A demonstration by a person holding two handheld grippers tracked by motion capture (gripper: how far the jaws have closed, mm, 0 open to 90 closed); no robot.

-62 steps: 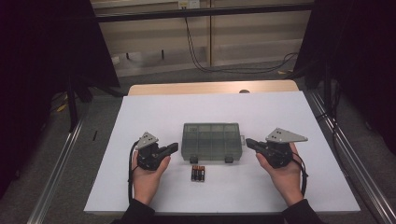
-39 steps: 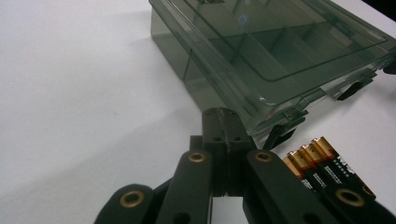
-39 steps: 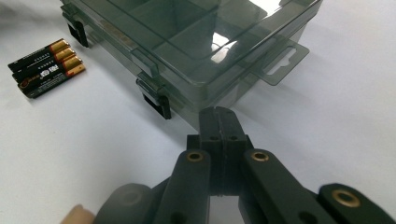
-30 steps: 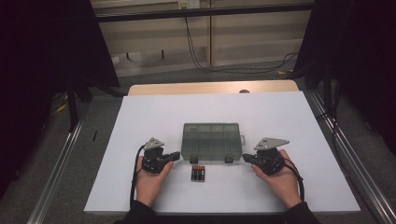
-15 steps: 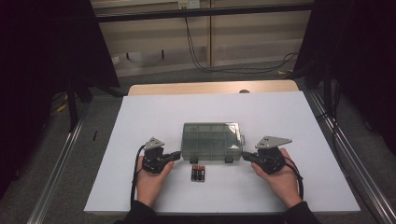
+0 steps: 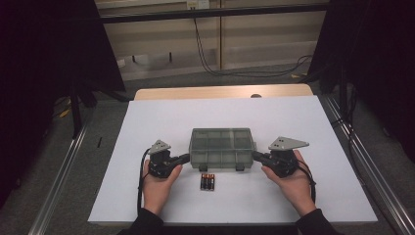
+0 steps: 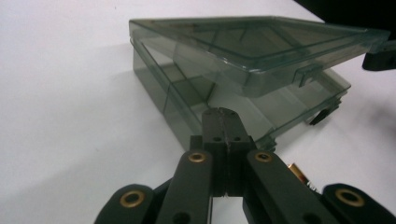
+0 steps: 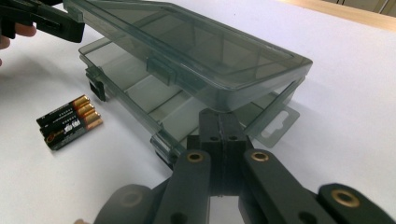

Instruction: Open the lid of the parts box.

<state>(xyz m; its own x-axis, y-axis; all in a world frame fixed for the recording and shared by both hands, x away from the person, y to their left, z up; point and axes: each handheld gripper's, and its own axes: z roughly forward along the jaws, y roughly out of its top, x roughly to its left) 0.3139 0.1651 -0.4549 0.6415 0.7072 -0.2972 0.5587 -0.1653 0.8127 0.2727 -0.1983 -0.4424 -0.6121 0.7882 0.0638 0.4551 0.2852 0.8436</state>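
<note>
Both tools, left (image 6: 185, 157) and right (image 6: 256, 155), have jaws pressed together, their tips propping the plastic box's (image 6: 222, 147) lid ajar above the batteries (image 6: 208, 181).

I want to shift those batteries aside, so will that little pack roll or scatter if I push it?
Probably not much: the batteries lie side by side like a wrapped bundle, so they should slide flat on the white table. Pushed from an end, the pack may pivot. It looks dense for its size.

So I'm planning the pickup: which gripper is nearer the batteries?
Left. The left gripper sits just up-left of the batteries; the right gripper is farther, up-right, at the box's other end.
</note>
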